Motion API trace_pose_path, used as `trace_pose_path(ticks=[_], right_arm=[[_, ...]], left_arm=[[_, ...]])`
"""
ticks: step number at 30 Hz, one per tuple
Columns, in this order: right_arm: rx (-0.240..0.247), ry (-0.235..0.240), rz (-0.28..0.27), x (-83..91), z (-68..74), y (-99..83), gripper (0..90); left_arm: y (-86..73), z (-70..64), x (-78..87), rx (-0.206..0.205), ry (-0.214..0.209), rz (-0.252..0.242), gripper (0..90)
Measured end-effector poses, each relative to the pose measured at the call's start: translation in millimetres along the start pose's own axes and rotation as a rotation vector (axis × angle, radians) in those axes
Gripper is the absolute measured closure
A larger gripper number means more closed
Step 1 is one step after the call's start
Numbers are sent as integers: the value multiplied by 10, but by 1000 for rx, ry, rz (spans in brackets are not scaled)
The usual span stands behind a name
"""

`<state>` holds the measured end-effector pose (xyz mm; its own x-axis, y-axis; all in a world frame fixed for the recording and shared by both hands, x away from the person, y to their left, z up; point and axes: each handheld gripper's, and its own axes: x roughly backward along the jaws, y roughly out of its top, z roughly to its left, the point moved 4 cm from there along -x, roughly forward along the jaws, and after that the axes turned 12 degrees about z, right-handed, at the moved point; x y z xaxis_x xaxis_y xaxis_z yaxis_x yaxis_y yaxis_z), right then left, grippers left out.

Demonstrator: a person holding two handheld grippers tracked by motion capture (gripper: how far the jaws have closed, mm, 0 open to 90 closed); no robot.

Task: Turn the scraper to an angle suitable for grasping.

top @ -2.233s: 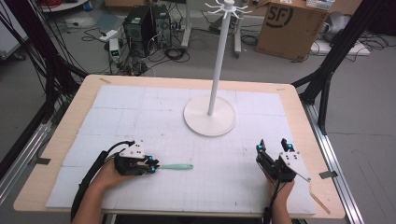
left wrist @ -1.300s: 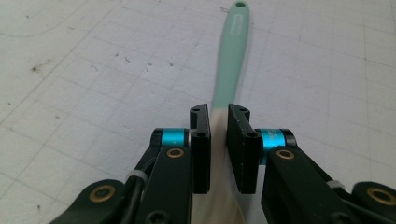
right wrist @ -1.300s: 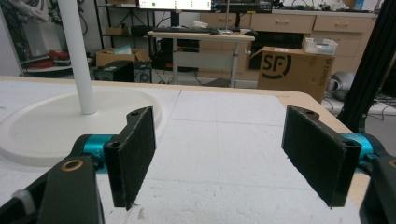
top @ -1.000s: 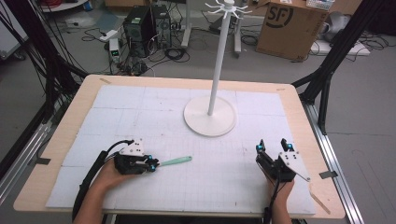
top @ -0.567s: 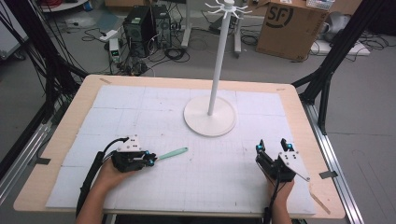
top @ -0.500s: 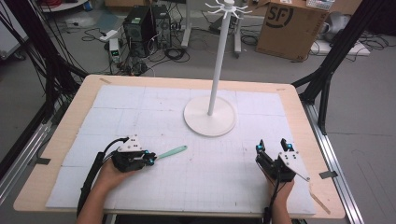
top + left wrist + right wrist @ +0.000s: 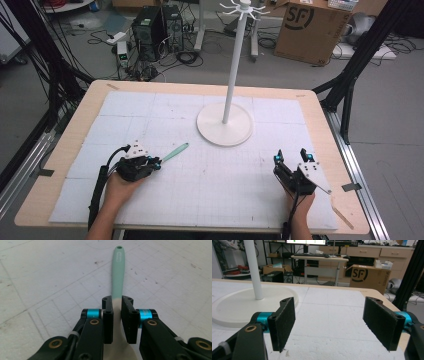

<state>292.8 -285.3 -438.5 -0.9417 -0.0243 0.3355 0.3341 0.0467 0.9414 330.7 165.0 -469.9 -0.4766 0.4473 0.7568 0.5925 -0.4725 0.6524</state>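
1. The left gripper [image 7: 156, 164] was closed tightly on a mint-green spatula [image 7: 118, 272]; in the left gripper view its two black jaws pressed both sides of the utensil where the green handle joins the cream part.
2. The handle pointed away from the jaws, and a small hole was at its far end. In the high view the spatula [image 7: 174, 151] pointed up and to the right, toward the white stand [image 7: 224, 124].
3. The right gripper [image 7: 291, 160] was wide open and held nothing; in the right gripper view its jaws stood well apart above the white mat [image 7: 332, 322].
4. No container was on the table [image 7: 90, 100]. The stand's round base [image 7: 234, 305] lay on the mat, left of the right gripper's jaws in that view.
5. The two grippers were well apart, each near the front edge of the table.
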Motion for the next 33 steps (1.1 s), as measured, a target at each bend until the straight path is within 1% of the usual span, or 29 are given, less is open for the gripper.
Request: trace_pose_path(ticks=[2, 4, 5, 6, 7, 10, 14, 16, 17, 19, 21, 22, 24, 26, 27, 28, 29, 30, 31, 33], right_arm=[[1, -1, 1, 0, 1, 0, 250], [5, -2, 0, -2, -1, 0, 250], [5, -2, 0, -2, -1, 0, 250], [7, -3, 0, -2, -2, 0, 250], [9, 0, -1, -3, 0, 0, 250], [8, -1, -2, -3, -1, 1, 250], [10, 0, -1, -3, 0, 1, 250], [9, -1, -1, -3, 0, 1, 250], [9, -1, -1, -3, 0, 1, 250], [10, -1, -1, -4, 0, 1, 250], [8, 0, -1, -4, 2, 1, 250], [8, 1, -3, -4, 2, 2, 250], [8, 0, -1, -2, 1, 2, 250], [7, 0, -2, -2, 0, 2, 250], [6, 1, -3, -3, 1, 2, 250], [4, 1, -3, -3, 1, 3, 250], [4, 1, -3, -3, 1, 3, 250], [6, 0, -3, -2, 0, 3, 250], [2, 1, -3, -1, 2, 3, 250], [3, -1, -2, 0, -1, 2, 250]], left_arm=[[-4, 9, 5, 21, 20, -7, 805], [-10, 15, 11, 44, 31, -16, 805], [-10, 16, 12, 49, 34, -21, 805], [-11, 25, 14, 64, 49, -16, 805], [-14, 28, 13, 70, 60, -12, 805], [-15, 16, 10, 62, 73, -11, 804], [-16, 7, 6, 56, 58, -15, 804], [-16, -1, 13, 38, 47, -19, 788], [-14, -7, 20, 29, 38, -29, 788], [-10, -14, 34, 11, 25, -49, 718], [-13, -17, 44, 8, 26, -57, 606], [-12, -16, 51, 8, 25, -72, 563], [-19, -4, 79, 17, 48, -105, 503], [-28, 19, 112, 43, 70, -148, 461], [-31, 30, 125, 52, 79, -161, 442], [-35, 42, 140, 68, 95, -178, 399], [-40, 58, 157, 85, 117, -195, 399], [-40, 68, 167, 94, 136, -209, 330], [-41, 76, 181, 104, 161, -227, 318], [-43, 81, 221, 104, 195, -268, 314]])
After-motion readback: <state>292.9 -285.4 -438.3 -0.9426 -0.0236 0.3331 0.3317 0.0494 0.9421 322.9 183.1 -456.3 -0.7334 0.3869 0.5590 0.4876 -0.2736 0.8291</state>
